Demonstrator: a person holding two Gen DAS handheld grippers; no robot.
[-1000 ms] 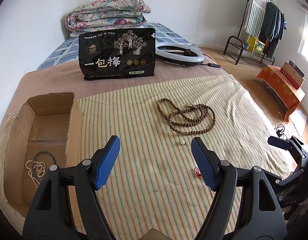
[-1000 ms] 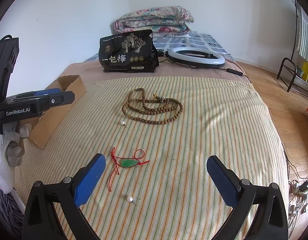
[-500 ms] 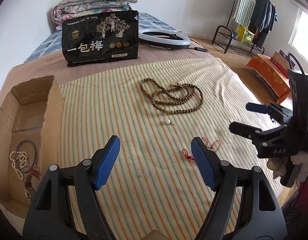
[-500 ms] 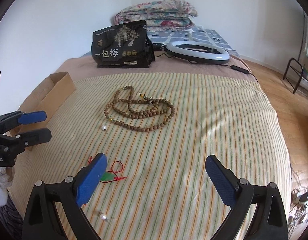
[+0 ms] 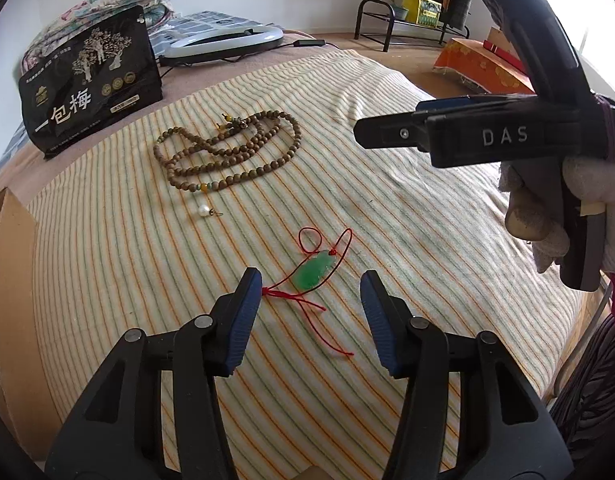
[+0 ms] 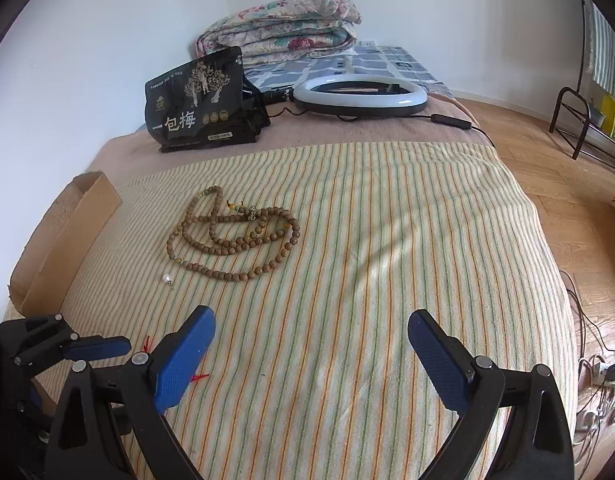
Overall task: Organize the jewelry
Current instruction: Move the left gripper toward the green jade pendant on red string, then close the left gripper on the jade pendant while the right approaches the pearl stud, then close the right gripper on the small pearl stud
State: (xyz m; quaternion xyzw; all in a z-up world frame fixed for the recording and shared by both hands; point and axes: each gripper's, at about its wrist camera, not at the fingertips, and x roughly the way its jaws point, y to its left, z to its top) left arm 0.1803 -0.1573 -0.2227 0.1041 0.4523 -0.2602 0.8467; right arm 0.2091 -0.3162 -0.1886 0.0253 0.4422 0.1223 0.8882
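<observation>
Black pouch [image 6: 203, 104] labelled "一包梅"; right tongs [image 5: 391, 130] marked "DAS".

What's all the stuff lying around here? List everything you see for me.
bead necklace: one, brown wood, coiled mid-blanket
pearl: one, white, just beside the beads
jade pendant: one, green on red cord, ahead of the left tool
striped blanket: one, cream with orange and green stripes, covering the bed
cardboard box: one, brown, left edge of the bed
snack bag: one, black, standing behind the blanket
ring light: one, white, lying flat beside the bag
folded quilt: one, floral, far end by the wall
clothes rack: one, black, on the floor
left gripper: blue fingers, open
right gripper: blue fingers, open
gloved hand: one, white, holding the right tool
</observation>
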